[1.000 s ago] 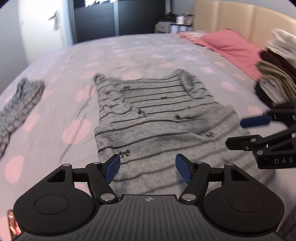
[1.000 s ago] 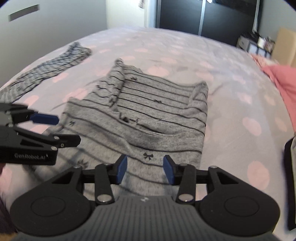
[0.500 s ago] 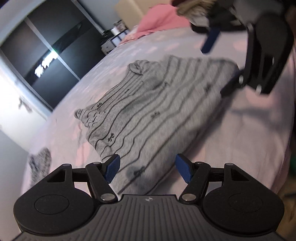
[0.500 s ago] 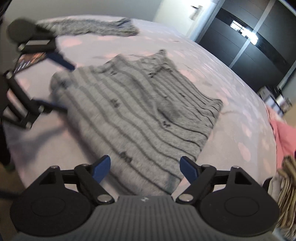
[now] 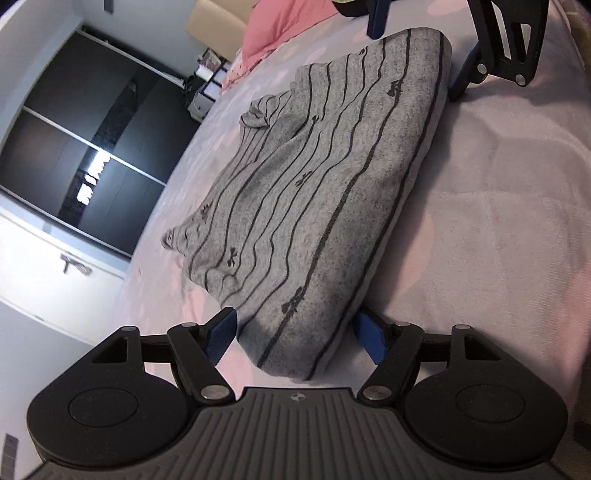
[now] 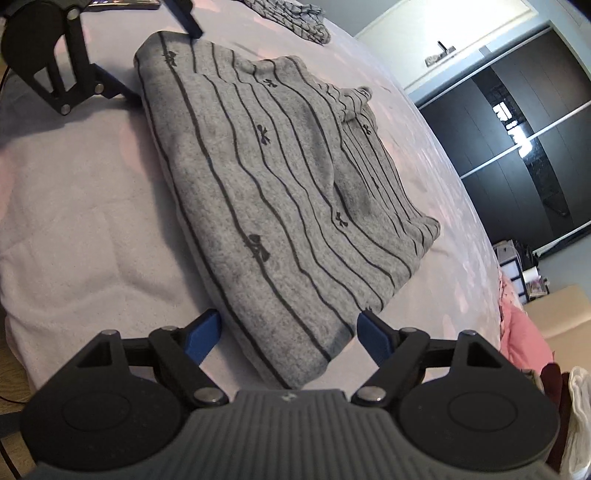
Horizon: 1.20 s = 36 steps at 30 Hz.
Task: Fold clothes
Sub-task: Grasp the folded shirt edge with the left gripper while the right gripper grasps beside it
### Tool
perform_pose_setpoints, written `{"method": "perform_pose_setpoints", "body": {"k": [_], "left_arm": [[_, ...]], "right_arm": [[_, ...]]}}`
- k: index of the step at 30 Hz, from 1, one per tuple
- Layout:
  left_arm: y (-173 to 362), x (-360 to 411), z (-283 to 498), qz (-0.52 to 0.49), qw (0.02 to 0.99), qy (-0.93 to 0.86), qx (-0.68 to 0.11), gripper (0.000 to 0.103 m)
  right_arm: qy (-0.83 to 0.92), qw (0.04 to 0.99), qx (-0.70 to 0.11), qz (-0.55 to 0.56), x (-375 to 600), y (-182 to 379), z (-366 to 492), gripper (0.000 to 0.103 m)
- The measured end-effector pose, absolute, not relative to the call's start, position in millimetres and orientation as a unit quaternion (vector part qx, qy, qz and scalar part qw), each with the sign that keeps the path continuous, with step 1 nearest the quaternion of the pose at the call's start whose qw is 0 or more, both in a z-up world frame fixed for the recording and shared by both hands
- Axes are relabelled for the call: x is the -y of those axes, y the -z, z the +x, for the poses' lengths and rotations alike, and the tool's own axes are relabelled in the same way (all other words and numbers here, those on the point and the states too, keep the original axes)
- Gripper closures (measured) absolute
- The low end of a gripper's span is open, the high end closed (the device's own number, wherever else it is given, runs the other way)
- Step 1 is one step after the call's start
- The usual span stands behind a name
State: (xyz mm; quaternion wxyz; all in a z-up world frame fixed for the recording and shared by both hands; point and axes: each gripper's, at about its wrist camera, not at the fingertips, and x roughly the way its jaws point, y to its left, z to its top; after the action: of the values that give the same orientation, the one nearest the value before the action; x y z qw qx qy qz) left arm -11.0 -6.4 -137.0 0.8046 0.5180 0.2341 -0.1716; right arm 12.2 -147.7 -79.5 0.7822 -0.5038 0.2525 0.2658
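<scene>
My left gripper (image 5: 295,334) has its jaws spread wide and opening further, with the near corner of the grey striped top (image 5: 317,206) sitting between the blue pads (image 5: 369,338); the pads stand clear of the cloth on both sides, so I have hold of nothing there. My right gripper (image 6: 286,334) is also wide apart, its pads (image 6: 199,338) flanking the other near corner of the same grey striped top (image 6: 280,192) without pressing on it. In each wrist view I can see the opposite gripper at the far end of the garment's near edge, its fingers straddling that corner. The top lies partly folded on the bed (image 5: 498,221), a pale cover with pink spots, its dark stripes and small bow prints facing up and a sleeve end bunched at the far side. Beyond it, a second striped grey garment (image 6: 295,16) rests further up the bed, and a pink pillow (image 5: 280,22) sits near the headboard.
</scene>
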Motion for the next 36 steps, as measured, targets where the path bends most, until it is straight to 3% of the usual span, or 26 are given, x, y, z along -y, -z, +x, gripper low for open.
{"method": "perform_pose_setpoints", "body": {"k": [8,12,14,20,26,36], "left_arm": [[148,11,-4,0.545,0.799,0.17,-0.19,0.027],[149,15,1,0.553,0.795,0.169,-0.185,0.027],[148,19,2,0.554,0.79,0.173,-0.198,0.038],[148,24,-1,0.559,0.773,0.197,-0.225,0.069],[119,16,4,0.513,0.793,0.202,-0.258,0.079],[78,9,-31,0.494,0.789,0.233,-0.281,0.081]], "right_arm": [[-0.256,0.755,-0.178,-0.577,137,99,3,0.024],[-0.26,0.744,-0.179,-0.589,131,103,4,0.037],[-0.267,0.741,-0.189,-0.586,130,102,4,0.055],[-0.265,0.76,-0.213,-0.554,129,93,9,0.073],[-0.256,0.787,-0.221,-0.516,134,63,12,0.078],[-0.295,0.788,-0.273,-0.466,149,13,-11,0.081]]}}
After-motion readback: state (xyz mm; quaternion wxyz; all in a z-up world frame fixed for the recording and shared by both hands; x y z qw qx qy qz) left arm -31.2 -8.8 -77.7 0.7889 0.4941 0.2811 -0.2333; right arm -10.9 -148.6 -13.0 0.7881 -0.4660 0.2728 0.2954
